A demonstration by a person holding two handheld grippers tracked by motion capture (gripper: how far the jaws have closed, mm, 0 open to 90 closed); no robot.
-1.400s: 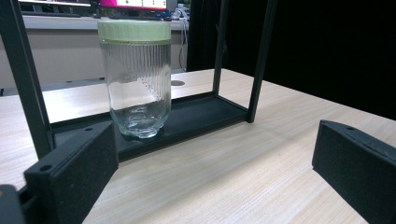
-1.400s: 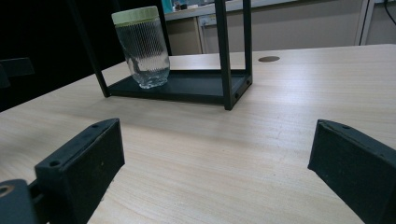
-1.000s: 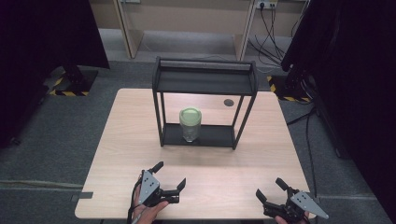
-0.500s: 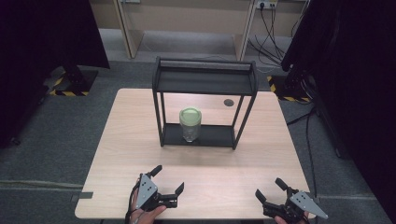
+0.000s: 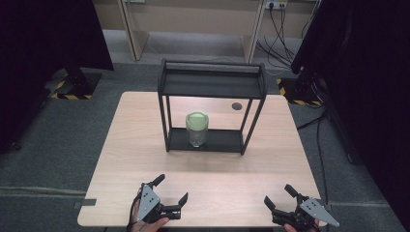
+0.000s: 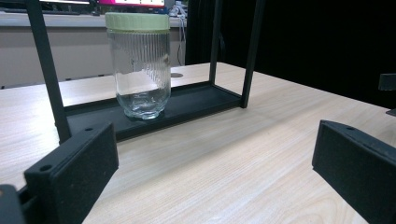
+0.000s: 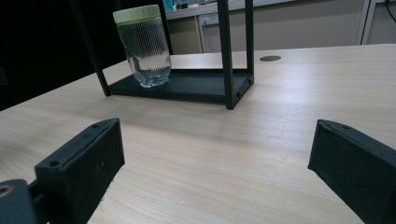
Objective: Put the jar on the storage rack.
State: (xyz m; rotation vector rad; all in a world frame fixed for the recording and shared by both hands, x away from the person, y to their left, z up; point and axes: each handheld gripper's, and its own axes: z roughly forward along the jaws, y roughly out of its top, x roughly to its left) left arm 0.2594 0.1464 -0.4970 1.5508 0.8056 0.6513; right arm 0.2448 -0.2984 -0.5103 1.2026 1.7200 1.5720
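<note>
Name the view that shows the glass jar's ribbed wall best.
The left gripper view: the jar stands nearest, its ribs sharp. The right gripper view shows it smaller, ribs fainter; the high view shows mostly its green lid.

left gripper: has slid a little toward the near table edge and slightly left across the last second, its jaws spread wide over bare wood (the hand under it shows more at the bottom of the high view).
right gripper: shifted only a trace at the near right corner, jaws equally wide (barely a nudge).
</note>
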